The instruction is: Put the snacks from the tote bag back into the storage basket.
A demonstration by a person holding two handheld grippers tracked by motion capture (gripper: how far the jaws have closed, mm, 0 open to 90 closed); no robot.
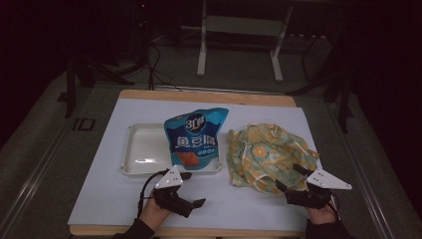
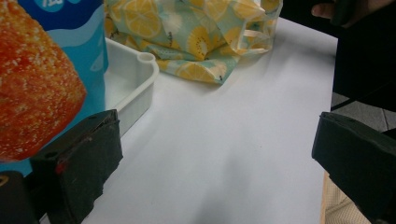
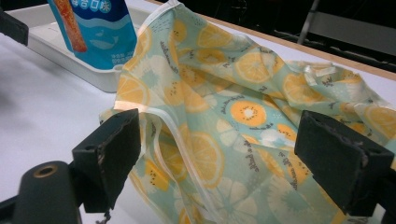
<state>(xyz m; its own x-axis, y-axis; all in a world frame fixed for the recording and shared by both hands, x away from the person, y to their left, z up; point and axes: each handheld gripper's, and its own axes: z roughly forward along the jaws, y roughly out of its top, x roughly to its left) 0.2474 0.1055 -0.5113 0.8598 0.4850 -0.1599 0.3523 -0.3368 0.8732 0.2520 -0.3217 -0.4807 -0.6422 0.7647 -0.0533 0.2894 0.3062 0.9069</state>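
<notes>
A blue snack bag point(image 1: 195, 137) stands in the right end of a white tray point(image 1: 142, 149). To its right a crumpled fruit-print cloth bag point(image 1: 268, 152) lies on the table. My left gripper point(image 1: 193, 189) is open near the table's front edge, just in front of the tray's right corner. In the left gripper view the snack bag point(image 2: 42, 70) and the tray point(image 2: 135, 84) are close on the left, with bare table between the jaws. My right gripper point(image 1: 291, 178) is open at the cloth bag's near edge. In the right gripper view the cloth bag point(image 3: 224, 116) lies between the jaws.
A white sheet point(image 1: 99, 189) covers the wooden table point(image 1: 209, 95). Beyond the table's far edge stand white frame legs point(image 1: 201, 50) and cables on a dark floor. The tray's left half holds nothing.
</notes>
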